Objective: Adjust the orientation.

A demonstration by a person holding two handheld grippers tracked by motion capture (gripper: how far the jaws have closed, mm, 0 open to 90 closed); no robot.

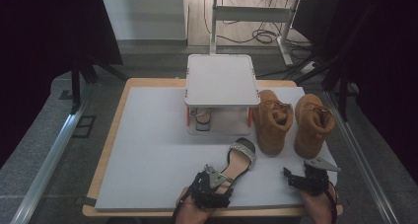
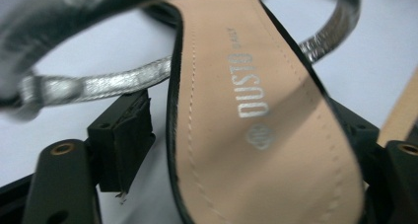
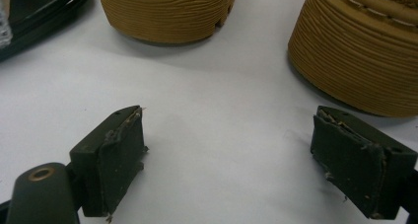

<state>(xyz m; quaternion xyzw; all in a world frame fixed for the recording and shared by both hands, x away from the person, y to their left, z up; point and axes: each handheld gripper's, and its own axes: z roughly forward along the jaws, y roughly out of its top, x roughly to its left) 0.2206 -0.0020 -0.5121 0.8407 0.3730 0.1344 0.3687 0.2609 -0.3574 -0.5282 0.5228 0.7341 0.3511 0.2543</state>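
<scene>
At the near edge of the grey mat (image 1: 148, 150), the heel of the sandal (image 1: 240, 157) is being straddled, unpressed, by the left gripper (image 1: 219, 177); the right gripper (image 3: 229, 160) is being held wide, empty, near the boots (image 1: 273, 120).

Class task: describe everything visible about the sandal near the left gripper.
The sandal lies flat on the grey mat, toe toward the shelf. It has a tan insole printed with silver lettering, a dark edge and glittery silver straps. Its heel end sits between the left gripper's jaws; a gap shows at one pad, so no firm grip yet.
</scene>
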